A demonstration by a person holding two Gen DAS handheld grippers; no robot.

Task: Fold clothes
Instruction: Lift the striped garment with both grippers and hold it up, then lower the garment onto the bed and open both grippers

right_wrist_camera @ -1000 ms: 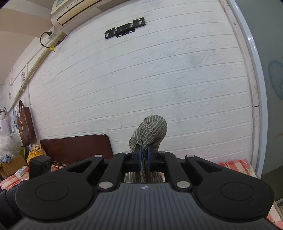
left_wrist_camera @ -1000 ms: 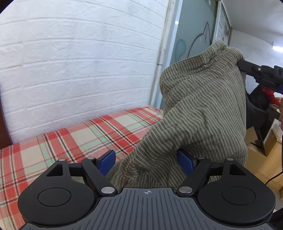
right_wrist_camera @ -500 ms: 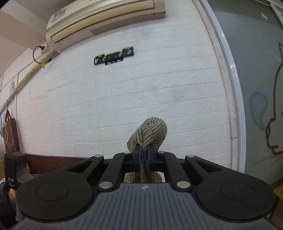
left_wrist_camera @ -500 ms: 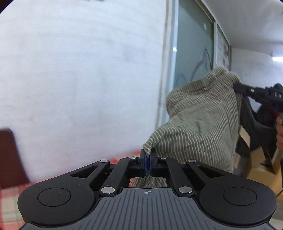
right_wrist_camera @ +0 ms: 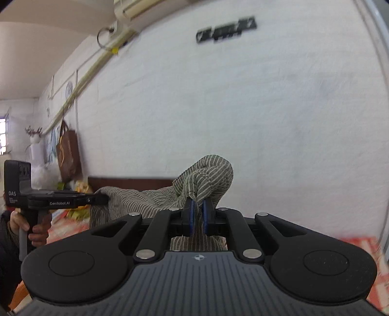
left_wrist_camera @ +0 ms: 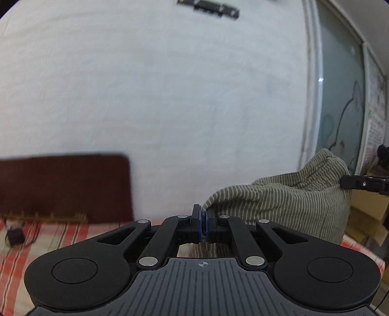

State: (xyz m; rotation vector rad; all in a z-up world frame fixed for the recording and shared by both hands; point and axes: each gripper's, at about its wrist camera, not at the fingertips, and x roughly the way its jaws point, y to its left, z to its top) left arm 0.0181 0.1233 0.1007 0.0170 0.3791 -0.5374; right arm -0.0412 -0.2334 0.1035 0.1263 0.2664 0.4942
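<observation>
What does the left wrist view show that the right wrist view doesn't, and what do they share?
Left wrist only: the glass door and cardboard boxes at right, a small dark object on the plaid cloth.

Right wrist only: the air conditioner, a hanging brown bag, the hand holding the left gripper.

Both: the striped garment clamped at two ends, the white wall, the dark headboard, the black wall bracket.

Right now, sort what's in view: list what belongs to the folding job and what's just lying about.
For the job:
striped garment
left claw, shut on one edge
right claw, shut on another bunch
plaid cloth under it

Lying about:
dark headboard
brown bag
wall bracket
</observation>
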